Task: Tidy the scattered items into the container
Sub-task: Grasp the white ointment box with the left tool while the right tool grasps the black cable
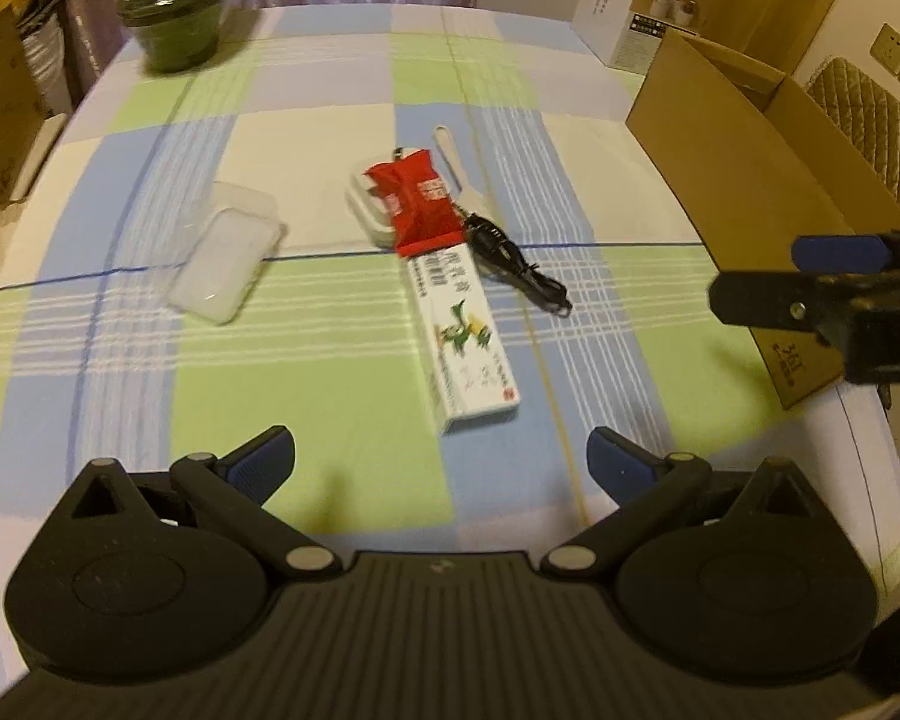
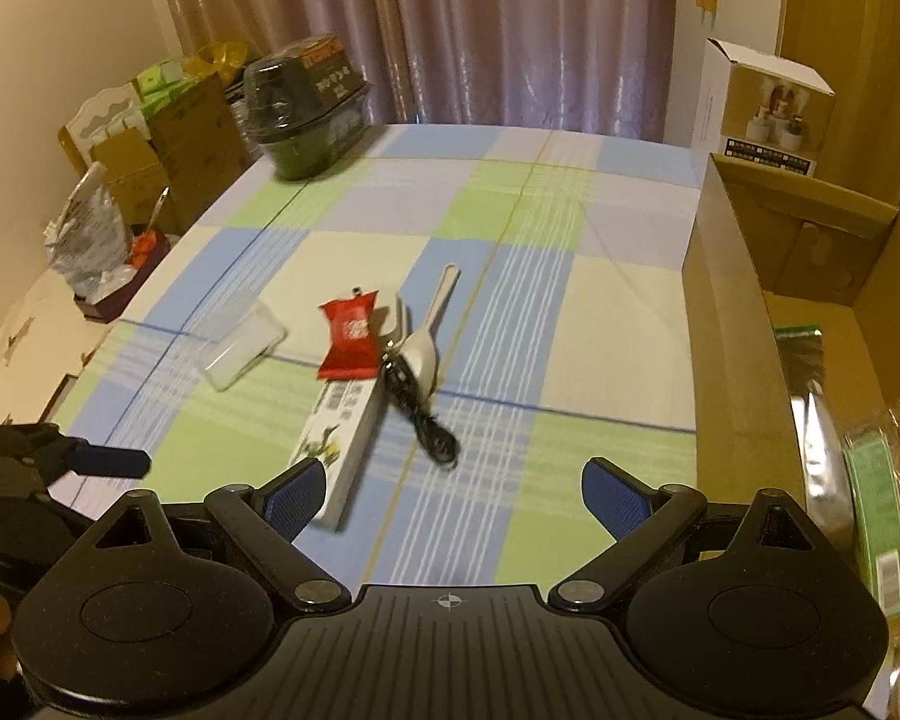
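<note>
On the checked tablecloth lie a red snack packet, a long white box with a green print, a black cable, a white scoop and a clear plastic tray. The open cardboard box stands at the right. My left gripper is open and empty, short of the white box. My right gripper is open and empty, its left finger beside the white box's near end.
A dark green lidded tub stands at the table's far left. A white carton stands behind the cardboard box, which holds a silver bag and a green packet. Boxes and bags crowd the left.
</note>
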Demonstrator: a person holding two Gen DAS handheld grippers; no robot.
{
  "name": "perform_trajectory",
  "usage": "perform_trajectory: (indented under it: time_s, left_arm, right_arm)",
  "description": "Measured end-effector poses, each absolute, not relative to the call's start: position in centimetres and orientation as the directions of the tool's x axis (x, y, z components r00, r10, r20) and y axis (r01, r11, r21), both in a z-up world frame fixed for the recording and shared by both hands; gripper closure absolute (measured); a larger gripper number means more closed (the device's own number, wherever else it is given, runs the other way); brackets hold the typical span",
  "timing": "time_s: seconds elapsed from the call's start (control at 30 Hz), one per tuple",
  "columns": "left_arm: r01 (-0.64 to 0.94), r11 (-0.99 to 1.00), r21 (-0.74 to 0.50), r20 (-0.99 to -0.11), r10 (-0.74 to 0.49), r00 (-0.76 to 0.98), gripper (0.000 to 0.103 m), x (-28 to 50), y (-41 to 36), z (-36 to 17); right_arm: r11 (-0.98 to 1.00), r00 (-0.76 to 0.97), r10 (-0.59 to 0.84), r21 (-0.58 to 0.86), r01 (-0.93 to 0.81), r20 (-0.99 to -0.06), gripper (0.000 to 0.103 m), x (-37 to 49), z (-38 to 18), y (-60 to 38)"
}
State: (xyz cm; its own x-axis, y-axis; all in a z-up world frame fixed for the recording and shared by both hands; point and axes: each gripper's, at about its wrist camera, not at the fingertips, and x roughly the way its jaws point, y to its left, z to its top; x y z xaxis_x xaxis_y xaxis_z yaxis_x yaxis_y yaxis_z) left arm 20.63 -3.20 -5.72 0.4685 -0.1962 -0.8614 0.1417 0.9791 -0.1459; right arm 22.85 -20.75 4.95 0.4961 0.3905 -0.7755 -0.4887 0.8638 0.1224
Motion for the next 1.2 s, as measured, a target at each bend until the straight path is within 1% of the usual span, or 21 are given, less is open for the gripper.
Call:
perform_trajectory:
  time_s: [0.13, 0.17, 0.2, 0.23, 0.4, 0.43, 0.47, 0.5, 0.53, 0.57, 0.6, 0.63, 0.8, 0.93, 1.03, 1.2]
  left_arm:
    - [0.168, 0.977, -0.131, -0.871, -0.194, 0.452, 0.009, 22.6, -4.3, -7.4]
    - [0.172, 0.976, -0.134, -0.873, -0.198, 0.445, 0.014, 23.0, -4.5, -7.8]
    - [0.174, 0.975, -0.137, -0.876, -0.201, 0.438, 0.015, 23.4, -4.7, -8.1]
    - [0.173, 0.975, -0.142, -0.879, -0.205, 0.431, 0.018, 23.9, -4.8, -8.5]
    - [0.180, 0.973, -0.145, -0.885, -0.209, 0.416, 0.024, 25.6, -5.0, -10.1]
    - [0.182, 0.973, -0.143, -0.888, -0.207, 0.411, 0.029, 26.0, -4.9, -10.5]
    - [0.183, 0.973, -0.138, -0.889, -0.203, 0.411, 0.038, 26.1, -4.8, -10.7]
    - [0.186, 0.974, -0.132, -0.889, -0.199, 0.413, 0.041, 26.2, -4.7, -10.9]
    - [0.193, 0.973, -0.130, -0.888, -0.201, 0.413, 0.049, 26.3, -4.6, -11.0]
    - [0.200, 0.972, -0.124, -0.890, -0.199, 0.412, 0.062, 26.2, -4.5, -11.0]
    - [0.205, 0.973, -0.111, -0.893, -0.188, 0.410, 0.066, 26.1, -4.2, -11.0]
    - [0.208, 0.973, -0.097, -0.895, -0.177, 0.410, 0.069, 25.9, -4.0, -10.9]
    - [0.213, 0.975, -0.060, -0.906, -0.143, 0.399, 0.070, 24.8, -2.1, -10.5]
    - [0.216, 0.975, -0.057, -0.912, -0.139, 0.387, 0.069, 24.2, -0.9, -10.3]
    - [0.215, 0.975, -0.051, -0.908, -0.136, 0.397, 0.060, 24.1, -0.4, -9.9]
    - [0.223, 0.973, -0.063, -0.900, -0.152, 0.408, 0.058, 24.6, -0.1, -9.7]
  right_arm:
    - [0.861, 0.497, 0.376, 0.097, -0.500, -0.782, 0.006, 24.4, 3.8, -20.4]
    - [0.862, 0.497, 0.370, 0.090, -0.500, -0.785, 0.013, 24.8, 3.5, -20.4]
    - [0.860, 0.489, 0.369, 0.092, -0.502, -0.790, 0.029, 25.2, 3.1, -20.3]
    - [0.860, 0.479, 0.369, 0.097, -0.502, -0.796, 0.031, 25.6, 2.8, -20.3]
    - [0.846, 0.455, 0.382, 0.106, -0.522, -0.804, 0.031, 26.8, 1.7, -19.8]
    - [0.840, 0.448, 0.388, 0.109, -0.531, -0.805, 0.031, 27.0, 1.5, -19.7]
    - [0.833, 0.442, 0.395, 0.112, -0.542, -0.805, 0.031, 27.2, 1.4, -19.5]
    - [0.825, 0.435, 0.403, 0.115, -0.552, -0.805, 0.031, 27.4, 1.2, -19.3]
    - [0.817, 0.427, 0.411, 0.118, -0.564, -0.805, 0.031, 27.6, 0.9, -19.1]
    - [0.809, 0.421, 0.417, 0.118, -0.575, -0.806, 0.031, 27.8, 0.7, -18.9]
    - [0.800, 0.414, 0.424, 0.119, -0.589, -0.805, 0.031, 27.9, 0.4, -18.6]
    - [0.788, 0.407, 0.434, 0.120, -0.604, -0.804, 0.031, 28.1, 0.1, -18.4]
    - [0.745, 0.377, 0.448, 0.106, -0.658, -0.811, 0.031, 28.7, -1.9, -16.9]
    - [0.715, 0.346, 0.463, 0.113, -0.690, -0.816, 0.031, 29.1, -3.5, -16.0]
    - [0.696, 0.337, 0.466, 0.103, -0.711, -0.818, 0.031, 29.2, -4.3, -15.4]
    - [0.664, 0.323, 0.474, 0.092, -0.742, -0.819, 0.031, 29.5, -5.0, -14.2]
